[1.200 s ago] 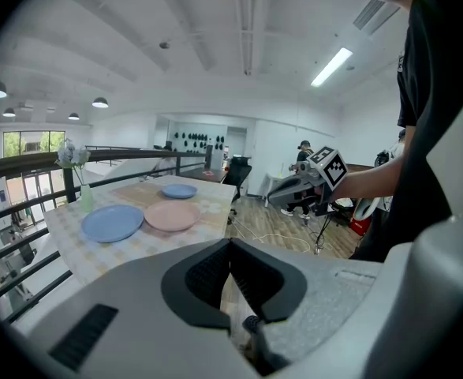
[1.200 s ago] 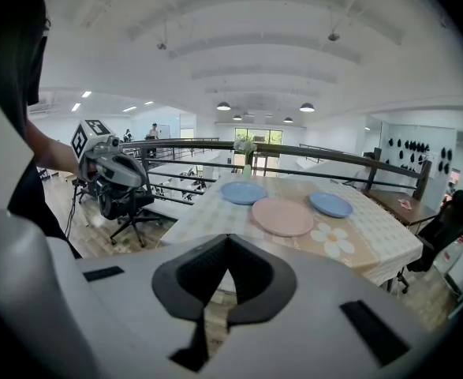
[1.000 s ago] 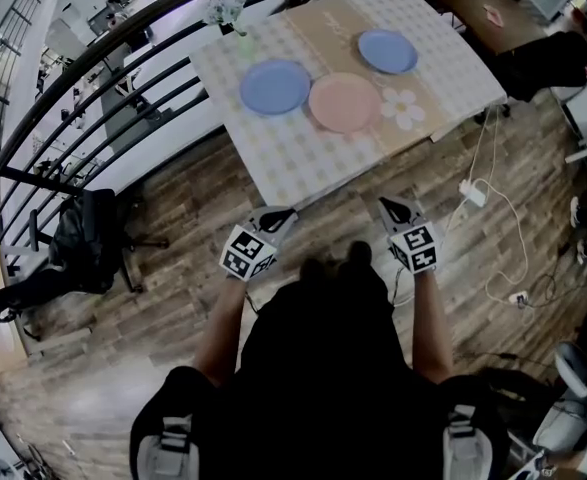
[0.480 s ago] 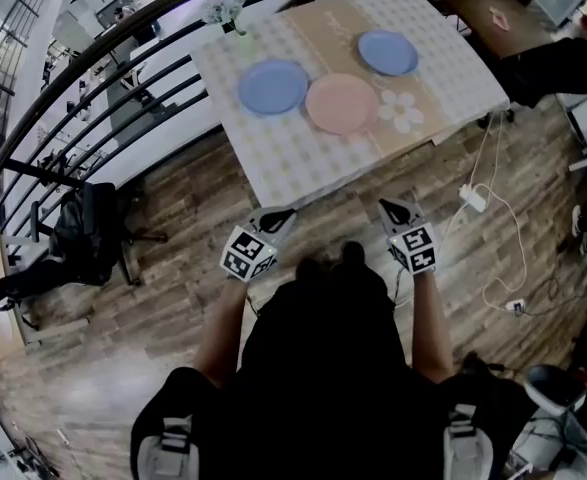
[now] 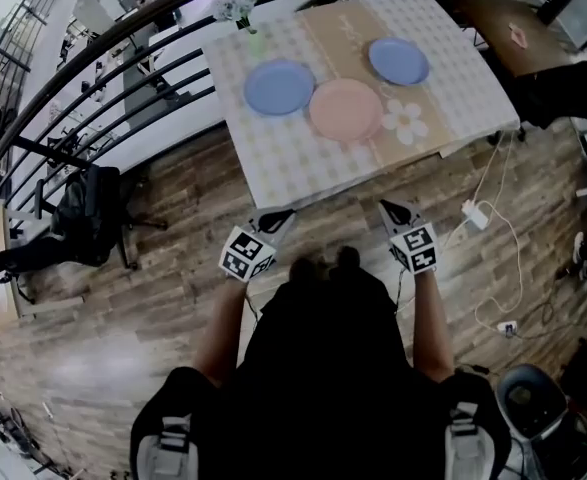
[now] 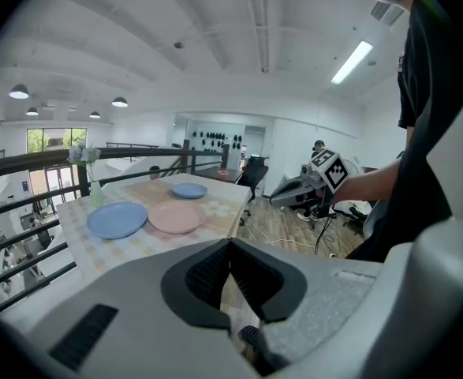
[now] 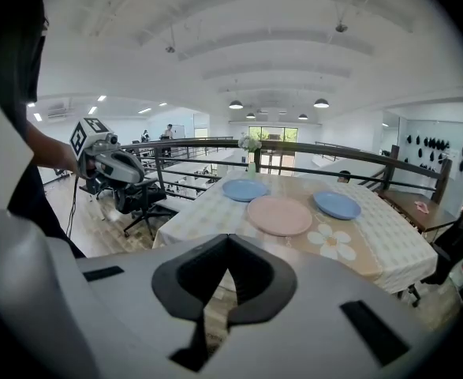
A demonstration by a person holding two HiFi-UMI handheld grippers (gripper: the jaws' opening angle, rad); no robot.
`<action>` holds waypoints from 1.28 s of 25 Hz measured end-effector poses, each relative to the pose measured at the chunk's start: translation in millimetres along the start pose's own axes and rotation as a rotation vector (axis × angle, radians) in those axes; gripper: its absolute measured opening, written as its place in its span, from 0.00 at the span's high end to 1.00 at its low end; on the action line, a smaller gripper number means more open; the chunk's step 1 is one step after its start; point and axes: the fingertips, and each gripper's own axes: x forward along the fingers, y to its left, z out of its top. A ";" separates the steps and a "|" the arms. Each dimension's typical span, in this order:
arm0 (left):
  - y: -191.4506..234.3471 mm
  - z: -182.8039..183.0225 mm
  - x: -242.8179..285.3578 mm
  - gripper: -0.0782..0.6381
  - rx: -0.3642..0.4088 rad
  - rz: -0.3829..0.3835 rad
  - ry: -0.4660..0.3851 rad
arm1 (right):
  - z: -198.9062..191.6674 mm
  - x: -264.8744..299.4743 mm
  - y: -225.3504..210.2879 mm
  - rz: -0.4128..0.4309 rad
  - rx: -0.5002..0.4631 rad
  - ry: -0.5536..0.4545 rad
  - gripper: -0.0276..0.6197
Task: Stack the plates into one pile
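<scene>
left claw (image 5: pixel 282 214) and right claw (image 5: pixel 389 208) both closed, empty, held short of the table (image 5: pixel 293 163). on it, unstacked: blue plate (image 5: pixel 279 87), pink plate (image 5: pixel 345 110) just beside, second blue plate (image 5: pixel 398 60) apart.

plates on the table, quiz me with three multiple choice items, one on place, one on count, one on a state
1. Where does the pink plate lie on the table?
A. between the left blue plate and the right blue plate
B. on top of a blue plate
C. hanging over the table's near edge

2. How many plates are on the table?
A. two
B. three
C. five

3. How does the right gripper stand?
A. fingers wide apart
B. fingers shut on a plate
C. fingers together, nothing between them

Answers: 1 A, a blue plate lies on each side of it. 2 B, two blue and one pink show in the head view. 3 C, the right gripper view shows the fingers meeting, well short of the table.
</scene>
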 end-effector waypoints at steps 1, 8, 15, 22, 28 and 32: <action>-0.2 1.0 1.4 0.89 -0.004 0.009 0.001 | 0.6 0.9 -3.0 0.009 -0.003 0.000 0.96; -6.2 7.9 19.2 0.89 -0.030 0.070 0.004 | -3.7 7.7 -27.3 0.075 -0.046 0.008 0.96; -11.0 19.3 38.0 0.89 -0.052 0.128 0.006 | -3.4 13.0 -59.1 0.128 -0.082 0.007 0.96; -19.2 26.1 52.7 0.89 -0.060 0.189 0.003 | -6.5 14.5 -83.1 0.175 -0.098 0.000 0.96; -29.0 29.3 53.3 0.89 -0.075 0.232 0.005 | -7.4 16.7 -87.7 0.215 -0.114 -0.006 0.96; -35.9 25.7 54.1 0.89 -0.086 0.248 0.014 | -11.6 16.3 -89.2 0.233 -0.118 -0.004 0.96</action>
